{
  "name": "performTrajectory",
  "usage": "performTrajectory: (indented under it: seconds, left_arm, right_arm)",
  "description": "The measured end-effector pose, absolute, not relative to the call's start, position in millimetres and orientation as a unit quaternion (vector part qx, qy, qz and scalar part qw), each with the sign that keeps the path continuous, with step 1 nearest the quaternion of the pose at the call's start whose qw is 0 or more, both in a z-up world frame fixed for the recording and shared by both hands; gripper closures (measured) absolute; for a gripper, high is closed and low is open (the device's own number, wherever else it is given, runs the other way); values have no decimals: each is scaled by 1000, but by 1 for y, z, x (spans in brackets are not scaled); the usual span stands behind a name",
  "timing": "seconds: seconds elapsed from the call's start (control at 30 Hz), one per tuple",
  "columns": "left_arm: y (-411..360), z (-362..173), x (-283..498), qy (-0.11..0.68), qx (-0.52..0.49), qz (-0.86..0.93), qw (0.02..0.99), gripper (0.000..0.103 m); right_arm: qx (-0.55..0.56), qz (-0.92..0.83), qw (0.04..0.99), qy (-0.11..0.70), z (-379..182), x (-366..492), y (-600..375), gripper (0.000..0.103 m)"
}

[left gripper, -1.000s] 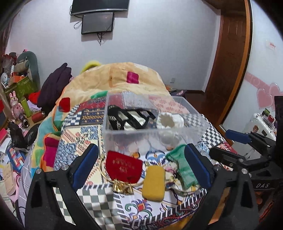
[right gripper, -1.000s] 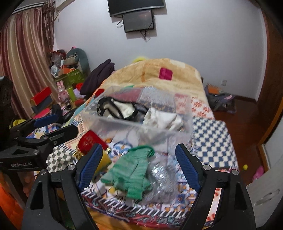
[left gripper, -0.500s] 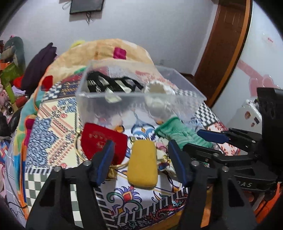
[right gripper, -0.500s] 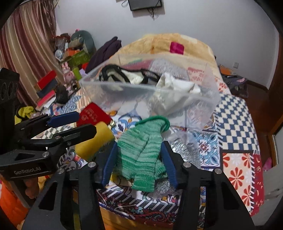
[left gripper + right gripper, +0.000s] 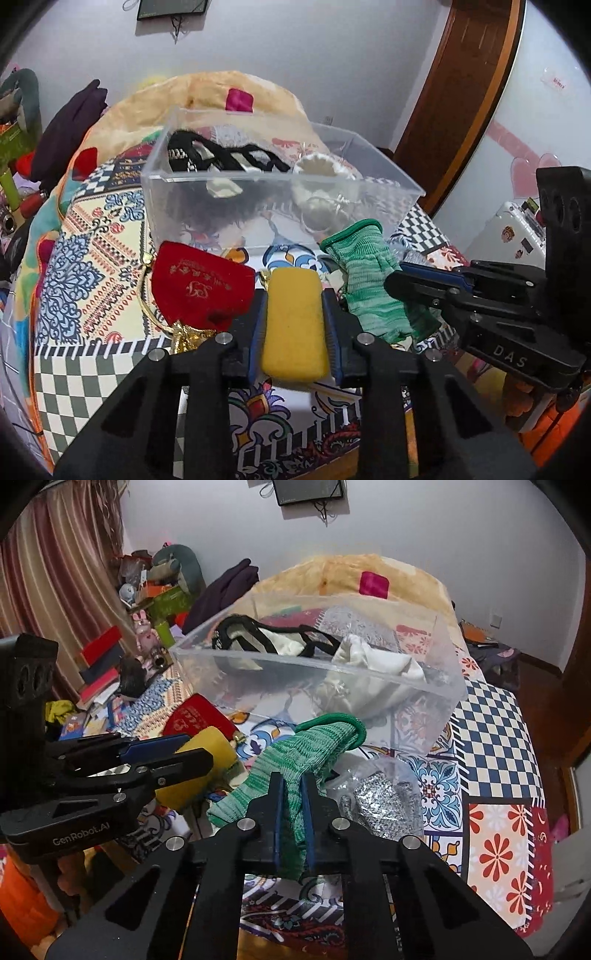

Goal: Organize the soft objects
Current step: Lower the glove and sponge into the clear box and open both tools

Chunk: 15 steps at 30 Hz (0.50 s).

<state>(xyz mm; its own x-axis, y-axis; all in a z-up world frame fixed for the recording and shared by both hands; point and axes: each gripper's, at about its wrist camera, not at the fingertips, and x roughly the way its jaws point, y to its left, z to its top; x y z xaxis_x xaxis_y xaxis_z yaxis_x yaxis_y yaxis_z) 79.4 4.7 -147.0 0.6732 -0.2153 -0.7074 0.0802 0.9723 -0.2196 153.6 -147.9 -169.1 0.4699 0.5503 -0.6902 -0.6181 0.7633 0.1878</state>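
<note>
My left gripper (image 5: 294, 295) is shut on a yellow sponge (image 5: 293, 325) lying on the patterned bedspread. My right gripper (image 5: 291, 779) is shut on a green knit glove (image 5: 295, 760); the glove also shows in the left wrist view (image 5: 369, 280), with the right gripper (image 5: 402, 275) on it. A clear plastic box (image 5: 273, 195) stands just beyond, holding a black-and-white item (image 5: 221, 158) and a cream cloth piece (image 5: 317, 170). A red pouch (image 5: 199, 284) lies left of the sponge. The left gripper (image 5: 192, 751) and the sponge (image 5: 207, 764) show in the right wrist view.
A silver glittery item in a clear bag (image 5: 380, 797) lies right of the glove. A gold ring and tassel (image 5: 177, 328) sit under the pouch. Clutter of books and toys (image 5: 110, 664) lines the left side. A dark garment (image 5: 70, 125) lies on the bed behind.
Both grippers have moved down and closed: the left onto the yellow sponge, the right onto the green glove. Both were wide open a second ago.
</note>
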Motion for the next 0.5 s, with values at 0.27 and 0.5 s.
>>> performTrajectory:
  seconds: [0.27, 0.5]
  left_arm:
    - [12, -113, 66, 350, -91, -78, 929, 75]
    - [25, -85, 65, 311, -103, -68, 942, 75]
  right_arm:
    - [-26, 342, 875, 343, -138, 144, -154, 95]
    - [-11, 330, 896, 296, -106, 146, -161, 95]
